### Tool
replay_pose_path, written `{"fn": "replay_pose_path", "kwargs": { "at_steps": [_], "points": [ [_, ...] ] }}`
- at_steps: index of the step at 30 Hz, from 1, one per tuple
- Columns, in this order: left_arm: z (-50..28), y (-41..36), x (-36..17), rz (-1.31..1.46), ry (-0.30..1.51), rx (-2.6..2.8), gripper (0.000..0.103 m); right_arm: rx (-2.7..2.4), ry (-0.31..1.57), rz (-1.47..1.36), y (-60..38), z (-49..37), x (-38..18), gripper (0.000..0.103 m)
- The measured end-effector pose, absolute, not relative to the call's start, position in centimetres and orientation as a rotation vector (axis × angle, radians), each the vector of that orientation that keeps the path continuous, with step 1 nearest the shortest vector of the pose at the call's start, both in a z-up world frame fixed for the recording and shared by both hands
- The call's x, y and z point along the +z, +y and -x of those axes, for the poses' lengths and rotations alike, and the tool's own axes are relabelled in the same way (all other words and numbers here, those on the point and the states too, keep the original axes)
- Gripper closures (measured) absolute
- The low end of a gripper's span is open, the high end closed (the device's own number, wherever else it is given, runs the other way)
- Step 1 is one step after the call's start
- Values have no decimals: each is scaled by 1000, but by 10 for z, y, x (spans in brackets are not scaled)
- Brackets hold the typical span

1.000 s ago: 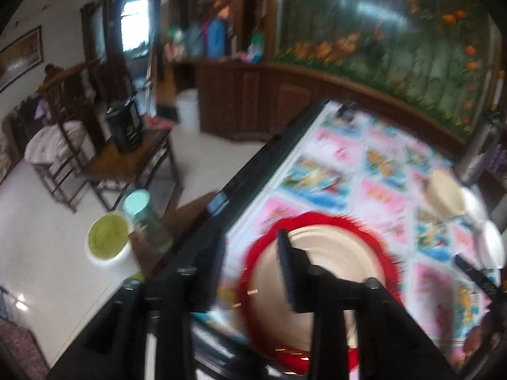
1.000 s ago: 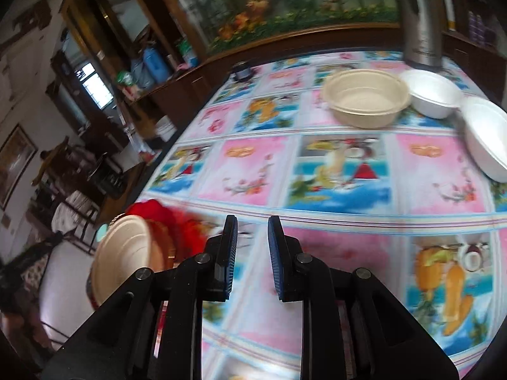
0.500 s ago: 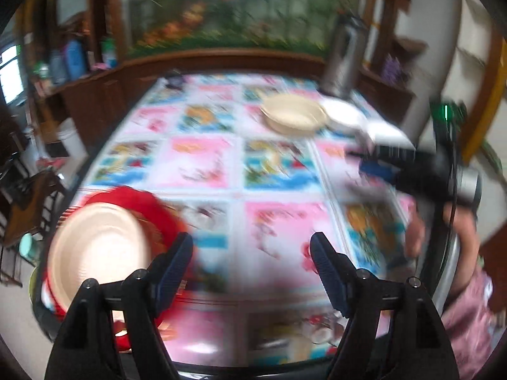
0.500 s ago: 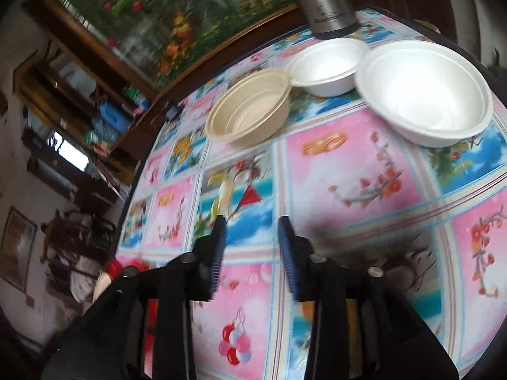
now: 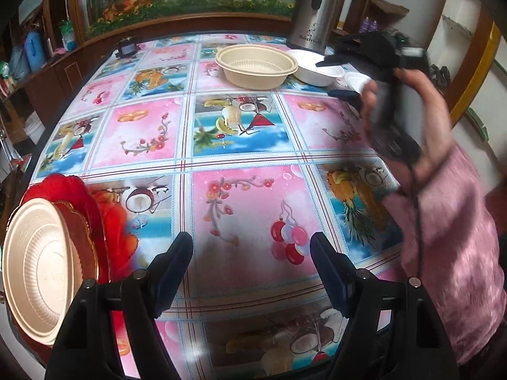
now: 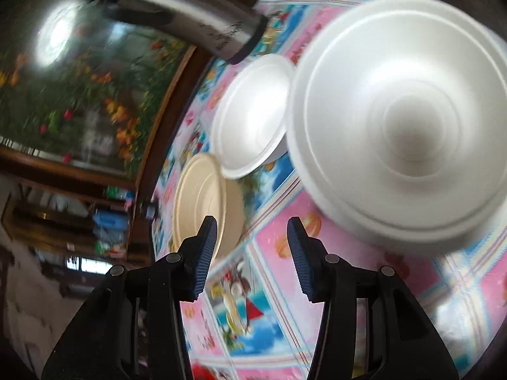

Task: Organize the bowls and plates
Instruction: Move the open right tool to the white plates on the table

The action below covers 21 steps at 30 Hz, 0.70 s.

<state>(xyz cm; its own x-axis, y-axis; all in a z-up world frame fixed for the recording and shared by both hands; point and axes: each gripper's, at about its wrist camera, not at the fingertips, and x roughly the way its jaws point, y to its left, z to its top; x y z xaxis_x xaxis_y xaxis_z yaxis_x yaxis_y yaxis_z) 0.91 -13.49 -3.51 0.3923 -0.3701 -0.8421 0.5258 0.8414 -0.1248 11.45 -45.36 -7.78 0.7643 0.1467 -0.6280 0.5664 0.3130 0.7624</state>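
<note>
right gripper (image 6: 252,247): jaws apart, empty, large white bowl (image 6: 402,120) just ahead-right | left gripper (image 5: 252,259): wide, empty, tan plate (image 5: 38,266) on red plate (image 5: 95,209) far left | change: both jaws wider than before

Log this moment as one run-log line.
left gripper: open, empty | right gripper: open, empty, near large white bowl | beige plate on red plate | beige bowl: unstacked

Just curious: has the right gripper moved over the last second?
Yes. The right gripper has swung from the red plate end toward the big white bowl, and rolled: the table now looks tilted.
</note>
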Motion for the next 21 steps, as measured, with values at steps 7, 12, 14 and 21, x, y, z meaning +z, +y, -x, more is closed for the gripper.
{"fn": "replay_pose_path", "kwargs": {
  "at_steps": [7,12,14,21],
  "points": [
    [-21,-128,-44,-149,1048,-580,26,-482,618,-1303,-470,-142,-88,57],
    [-29,-123,-48,-126,1068,-584,26,-563,650,-1324,-482,-154,-91,57],
    [-32,-121,-50,-112,1075,-586,26,-563,666,-1319,-485,-157,-93,57],
    [-33,-118,-48,-92,1080,-596,26,-589,773,-1255,-482,-155,-91,88]
  ]
}}
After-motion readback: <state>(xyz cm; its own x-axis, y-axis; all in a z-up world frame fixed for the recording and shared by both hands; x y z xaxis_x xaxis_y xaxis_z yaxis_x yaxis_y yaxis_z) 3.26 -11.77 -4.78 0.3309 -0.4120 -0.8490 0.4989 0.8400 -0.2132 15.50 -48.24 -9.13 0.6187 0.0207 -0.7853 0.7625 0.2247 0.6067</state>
